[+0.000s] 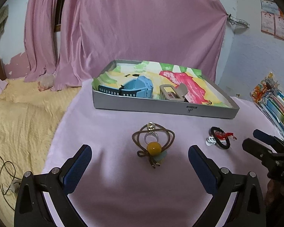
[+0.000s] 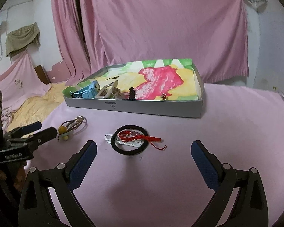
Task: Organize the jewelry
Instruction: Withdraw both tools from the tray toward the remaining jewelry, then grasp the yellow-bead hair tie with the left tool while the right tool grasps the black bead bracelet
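Pink cloth (image 1: 113, 189) covers the table, both the left gripper (image 1: 140, 158) and right gripper (image 2: 143, 151) are wide and empty, and the ring (image 1: 151, 136) tangled in the brown hair tie (image 1: 153, 139) before the tray (image 1: 161, 107) may drop when lifted.

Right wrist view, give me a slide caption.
Open right gripper faces a black hair tie and red cord bracelet before the jewelry tray.
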Available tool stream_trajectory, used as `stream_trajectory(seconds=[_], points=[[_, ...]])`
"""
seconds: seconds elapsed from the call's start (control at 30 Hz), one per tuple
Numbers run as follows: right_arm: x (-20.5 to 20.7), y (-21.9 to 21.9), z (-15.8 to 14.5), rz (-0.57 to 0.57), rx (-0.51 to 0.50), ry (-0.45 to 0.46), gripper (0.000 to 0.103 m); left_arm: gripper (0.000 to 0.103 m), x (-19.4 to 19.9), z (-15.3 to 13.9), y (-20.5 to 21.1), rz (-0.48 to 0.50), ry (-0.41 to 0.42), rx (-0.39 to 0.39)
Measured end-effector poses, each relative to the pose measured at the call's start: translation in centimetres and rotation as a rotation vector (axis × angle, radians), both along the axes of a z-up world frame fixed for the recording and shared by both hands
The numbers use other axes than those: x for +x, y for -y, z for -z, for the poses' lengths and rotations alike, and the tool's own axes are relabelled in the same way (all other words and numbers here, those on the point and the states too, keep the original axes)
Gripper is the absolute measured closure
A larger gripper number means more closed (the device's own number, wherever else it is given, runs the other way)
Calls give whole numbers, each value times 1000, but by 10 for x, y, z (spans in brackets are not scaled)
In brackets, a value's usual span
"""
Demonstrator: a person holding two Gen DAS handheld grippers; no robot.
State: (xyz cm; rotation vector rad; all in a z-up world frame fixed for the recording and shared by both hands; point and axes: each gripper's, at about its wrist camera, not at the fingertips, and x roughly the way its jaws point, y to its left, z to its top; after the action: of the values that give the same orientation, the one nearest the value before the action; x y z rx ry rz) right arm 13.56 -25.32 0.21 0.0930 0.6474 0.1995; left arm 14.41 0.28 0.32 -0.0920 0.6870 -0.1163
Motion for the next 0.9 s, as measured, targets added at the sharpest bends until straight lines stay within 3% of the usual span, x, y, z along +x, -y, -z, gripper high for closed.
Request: stream_trajectory(seconds=[0.1,0.23,0.3,0.57,0.67,0.8,0.9], points=[[7,0,2,0,1,-30,24,3,3,0,3,15,-10,3],[16,-1,5,-3,2,-71,28,11,7,2,8,38,-32,5],[19,-2,5,-8,4,-84,38,16,9,3,10,46,-44,5],[34,-8,8,-28,0,-117,39,34,19,8,9,58,-84,-18],[39,-10,11,-45,15,-146,48,38,21,10,10,61,-93,-23],[42,-11,14,-53,21,-169,48,45,23,11,12,66,-99,-21],[44,-11,15,-55,20,-178,55,52,25,12,13,67,-109,-24]])
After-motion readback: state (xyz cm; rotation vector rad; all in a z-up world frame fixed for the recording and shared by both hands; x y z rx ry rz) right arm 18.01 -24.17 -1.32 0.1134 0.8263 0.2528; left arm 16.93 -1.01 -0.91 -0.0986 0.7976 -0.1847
